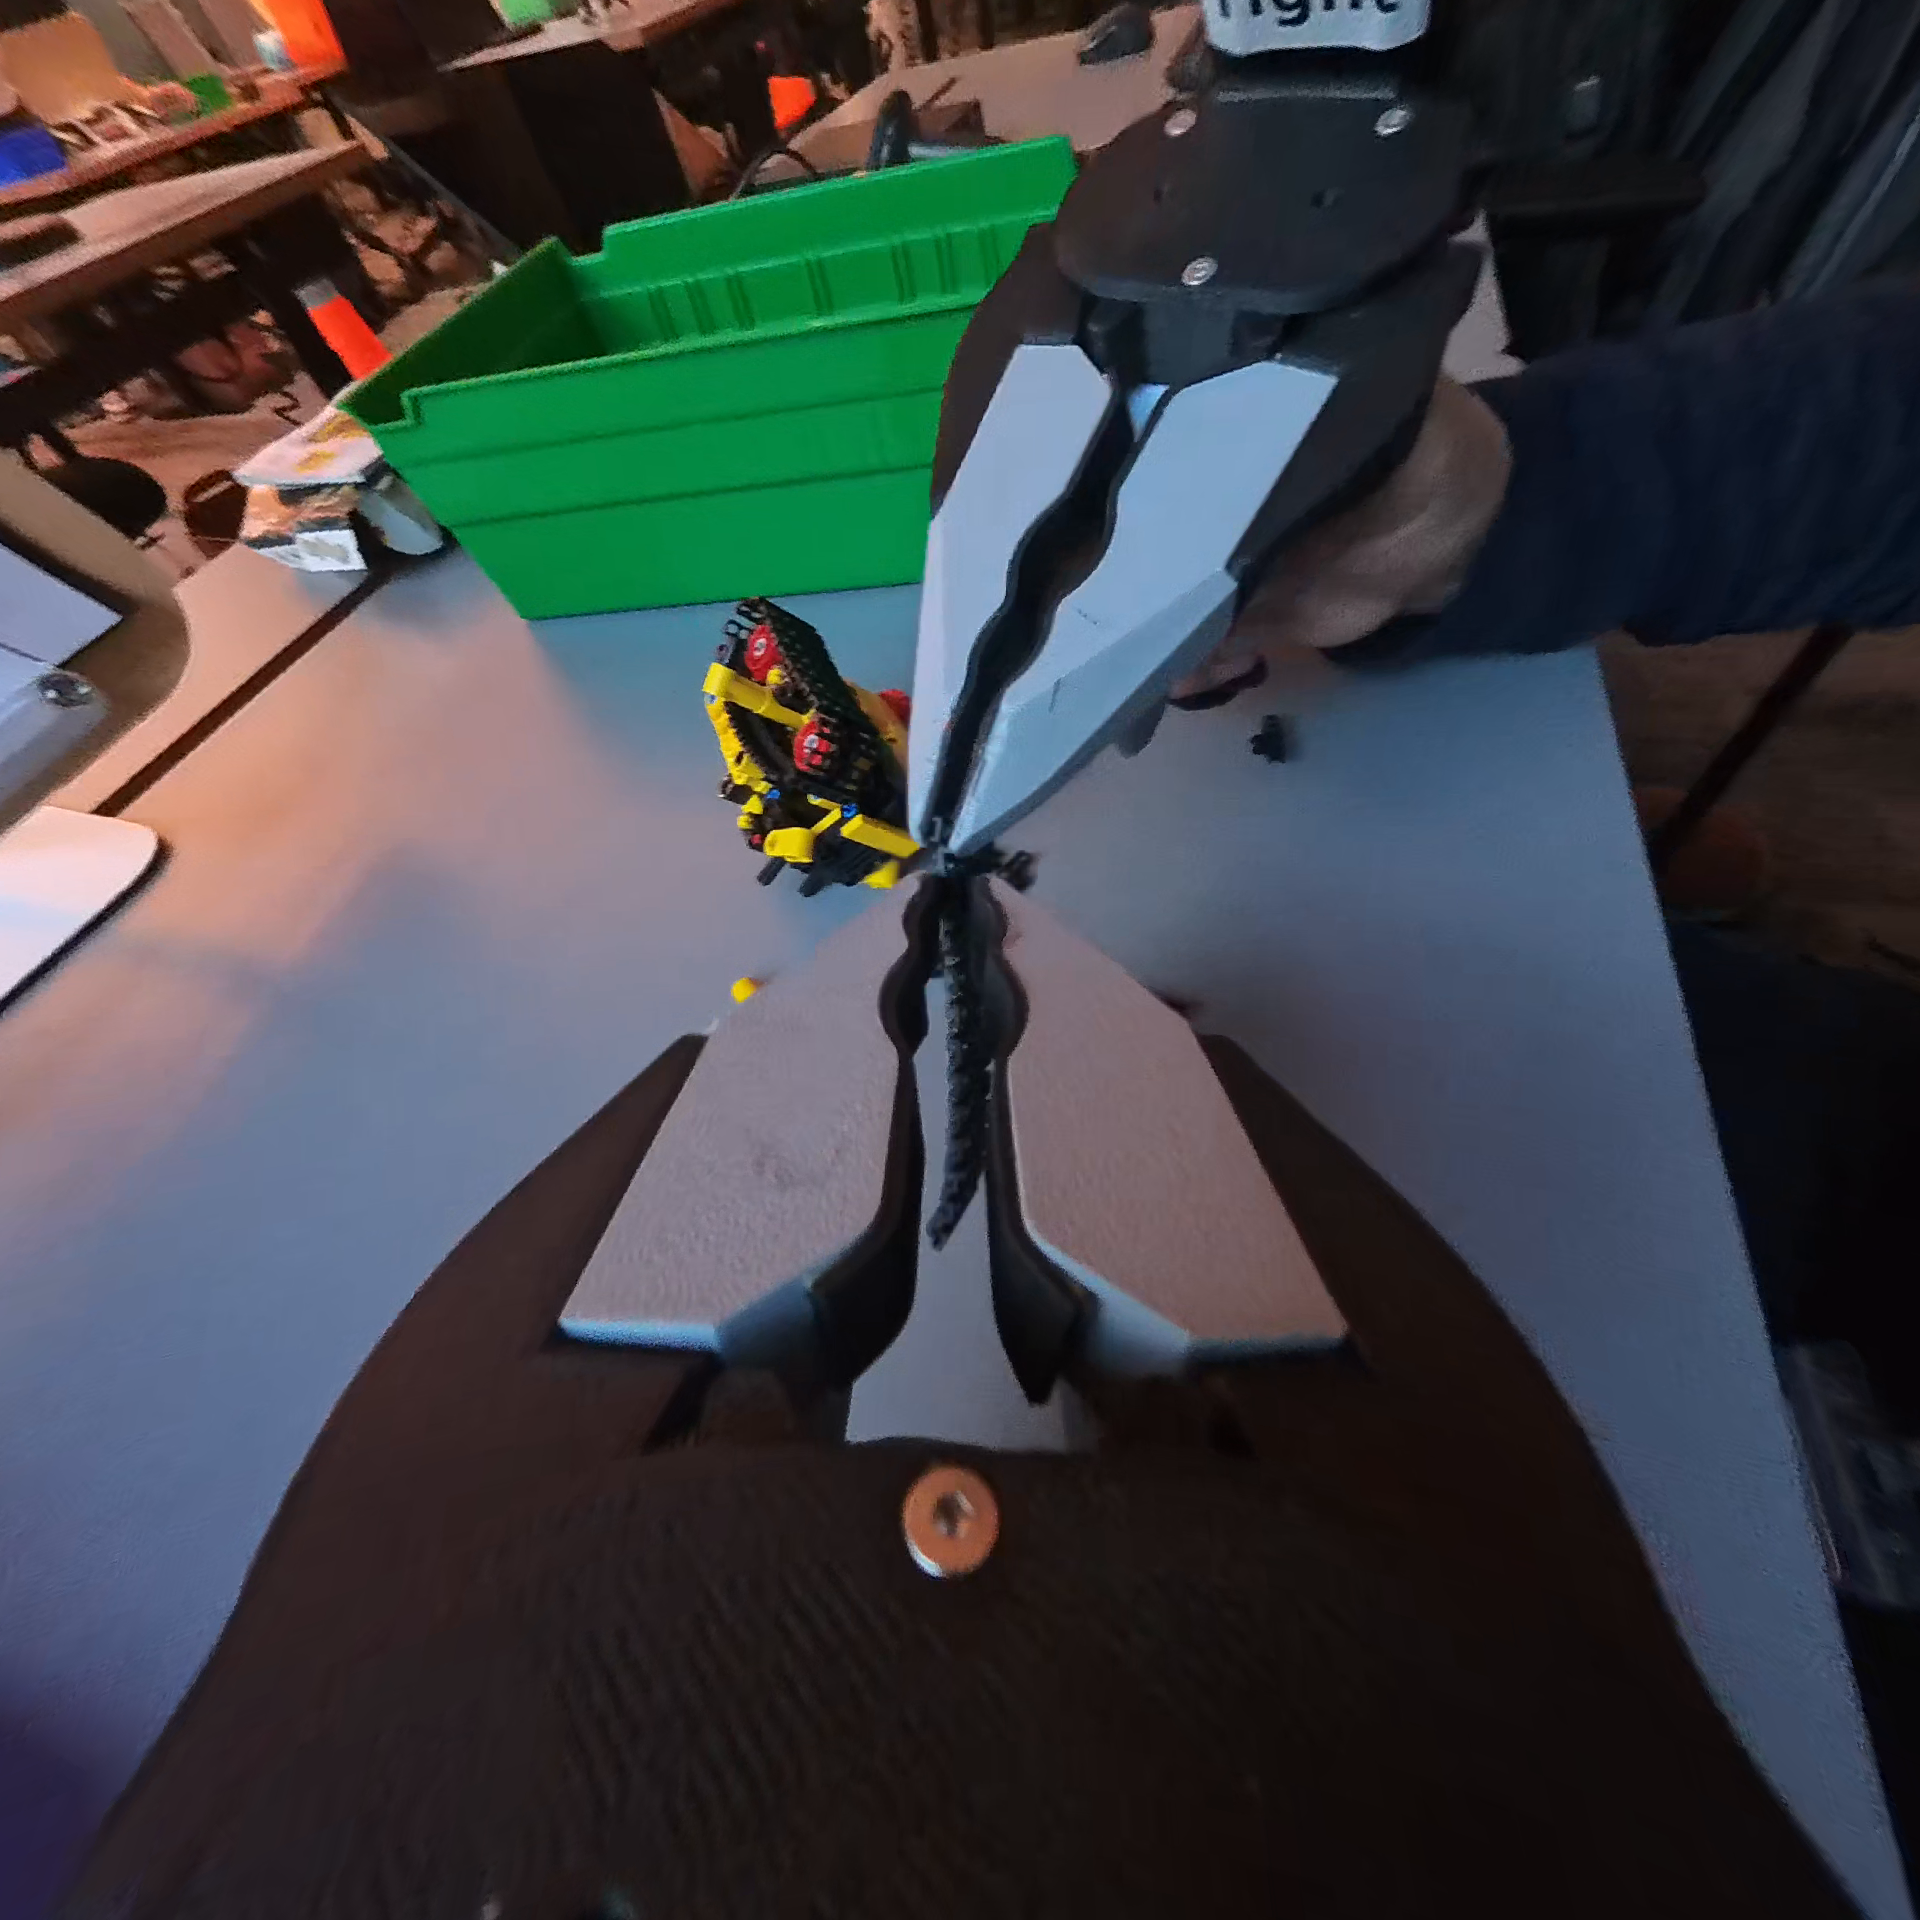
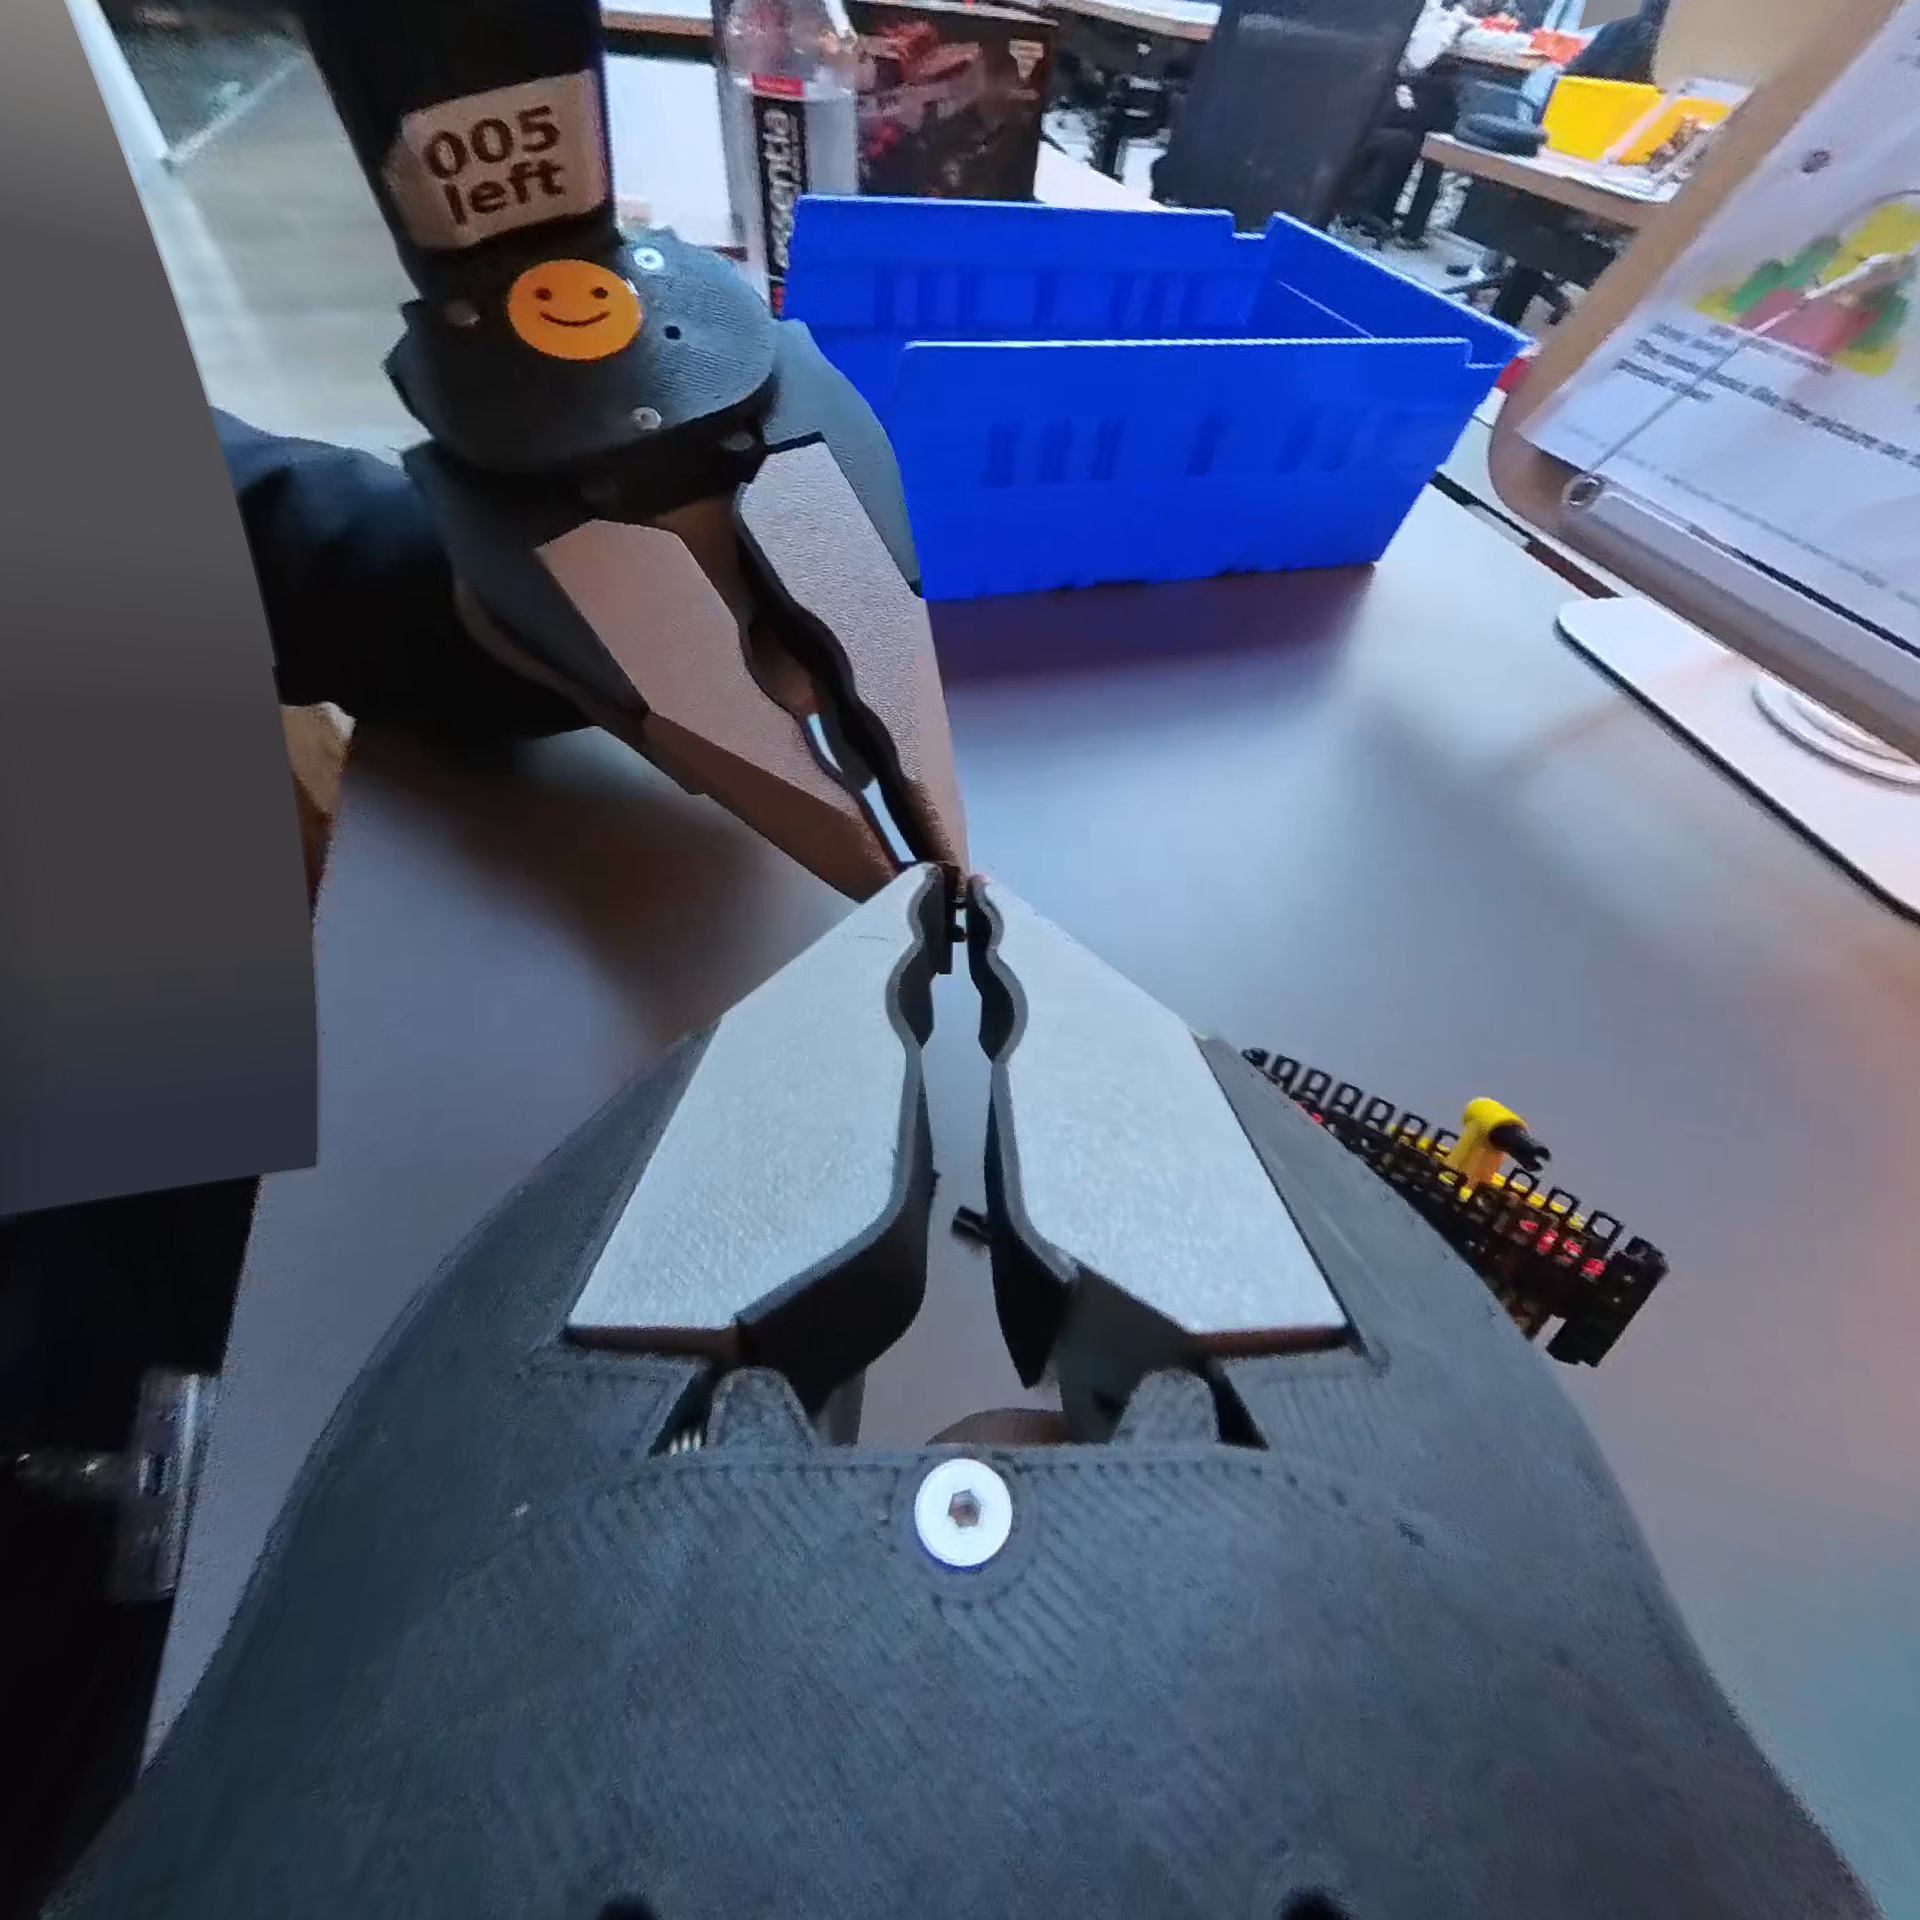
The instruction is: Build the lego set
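- Left gripper (image 1: 948,883) is pinched on a black tread chain (image 1: 961,1091), which runs back between its fingers.
- Right gripper (image 2: 961,909) meets it tip to tip, its jaws closed on a small black piece (image 2: 951,925) of that chain's end.
- Yellow and black lego vehicle (image 1: 810,748) with red wheels lies on the grey table (image 1: 416,935), just behind the meeting tips.
- Green bin (image 1: 675,416) stands beyond the vehicle; a blue bin (image 2: 1143,416) sits across the table in the right wrist view.
- Loose black part (image 1: 1270,740) lies near the person's hand (image 1: 1382,540).
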A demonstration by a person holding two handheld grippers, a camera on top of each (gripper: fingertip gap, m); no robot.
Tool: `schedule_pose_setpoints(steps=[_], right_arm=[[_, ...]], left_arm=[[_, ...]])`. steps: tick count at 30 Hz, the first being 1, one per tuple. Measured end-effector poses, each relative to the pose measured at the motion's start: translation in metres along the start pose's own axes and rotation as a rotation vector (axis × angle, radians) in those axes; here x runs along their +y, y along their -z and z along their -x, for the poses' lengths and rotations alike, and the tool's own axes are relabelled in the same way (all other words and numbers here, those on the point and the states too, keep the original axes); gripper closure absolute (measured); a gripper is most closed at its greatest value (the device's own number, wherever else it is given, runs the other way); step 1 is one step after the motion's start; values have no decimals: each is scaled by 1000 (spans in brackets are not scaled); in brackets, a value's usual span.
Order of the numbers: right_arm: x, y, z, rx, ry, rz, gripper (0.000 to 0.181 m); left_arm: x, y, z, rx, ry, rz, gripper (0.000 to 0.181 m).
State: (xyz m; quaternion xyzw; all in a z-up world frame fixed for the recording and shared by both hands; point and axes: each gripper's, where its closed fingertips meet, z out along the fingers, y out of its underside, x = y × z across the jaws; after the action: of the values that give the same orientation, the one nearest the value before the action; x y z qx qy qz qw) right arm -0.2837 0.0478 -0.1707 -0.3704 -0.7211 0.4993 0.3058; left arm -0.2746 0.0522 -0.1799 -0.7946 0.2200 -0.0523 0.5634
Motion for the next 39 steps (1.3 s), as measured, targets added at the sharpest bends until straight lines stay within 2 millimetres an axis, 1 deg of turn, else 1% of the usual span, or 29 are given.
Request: schedule_pose_setpoints(steps=[3,6,8,11,13,14,15,16,17,18,19,21,24,25,26,28,29,30,31,33,34,35,36,37,38,39], right_arm=[[2,-3,-4,66,23,19,181],[0,-2,-6,117,56,26,181],[-1,-1,-5,112,58,17,181],[-7,2,-4,77,-8,-27,181],[-11,5,-3,18,-103,-77,181],[-15,9,0,-56,-154,-115,181],[-21,15,6,-174,-230,-168,181],[-26,21,5,-241,-316,-210,181],[-23,22,-7,-194,-351,-217,181],[-17,22,-20,-109,-335,-192,181],[-14,21,-26,-61,-313,-177,181],[-12,19,-22,-65,-282,-141,181],[19,8,-14,-33,-149,94,177],[27,6,-15,0,-95,151,165],[29,6,-16,28,-36,173,160],[21,6,-10,29,38,137,165],[18,6,-6,9,46,119,166],[19,6,-2,-15,43,124,164],[24,5,1,-39,36,153,162],[46,2,5,-71,31,275,176],[57,1,4,-66,30,335,176],[69,-1,5,-72,20,391,173],[82,-2,7,-88,6,460,160],[85,-3,6,-79,4,481,158],[80,-4,3,-57,26,455,155],[73,-4,2,-46,54,422,162]], left_arm=[[3,-1,4,-10,18,13,180],[1,0,6,-15,29,1,180],[1,0,5,-7,37,-4,180],[-6,3,4,8,59,-47,180],[-11,5,3,12,40,-77,180],[-16,7,-3,42,22,-107,181],[-22,10,-8,54,4,-152,181],[-29,12,-12,59,-6,-192,181],[-33,12,-13,58,0,-204,180],[-33,12,-13,63,-11,-198,180],[-33,12,-13,64,-21,-196,180],[-28,11,-10,58,-9,-175,180],[-18,9,0,31,16,-129,180],[-11,6,2,38,42,-91,180],[-3,4,4,47,78,-47,180],[4,2,7,62,131,-24,180],[6,1,5,86,158,-15,180],[8,0,4,97,176,-10,180],[8,0,5,98,181,-11,180],[8,0,9,65,167,-12,180],[8,1,11,50,156,-10,180],[8,2,13,41,151,-11,180],[8,2,15,31,153,-12,180],[8,2,16,25,155,-13,180],[8,2,17,23,156,-11,180],[9,2,17,21,154,-9,180]])
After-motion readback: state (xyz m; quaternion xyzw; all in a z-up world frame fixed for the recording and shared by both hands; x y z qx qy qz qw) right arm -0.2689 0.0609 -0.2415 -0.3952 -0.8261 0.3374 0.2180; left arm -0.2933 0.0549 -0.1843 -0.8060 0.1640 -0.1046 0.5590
